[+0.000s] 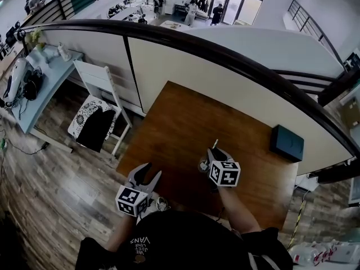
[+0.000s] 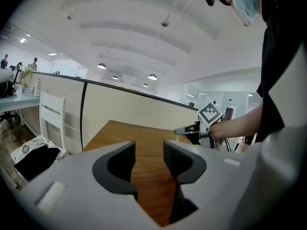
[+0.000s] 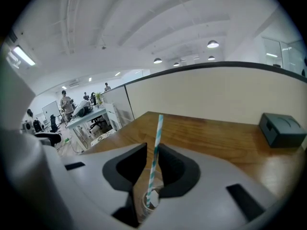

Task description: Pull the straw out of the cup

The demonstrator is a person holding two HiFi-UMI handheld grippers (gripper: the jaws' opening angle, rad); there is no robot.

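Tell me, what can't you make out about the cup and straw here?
- Cup: right gripper view shows only its rim; the right tool's body covers the rest.
- Cup's contents: too small in head view, partly behind that tool.
- Straw's lower end: lost inside the cup.

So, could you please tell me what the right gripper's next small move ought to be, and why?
Probably close the right gripper fully on the straw before any lift. The striped straw stands between its jaws, just above the cup, but a gap shows on one side of it, so pulling up now would likely slip off. The left gripper is open and empty.
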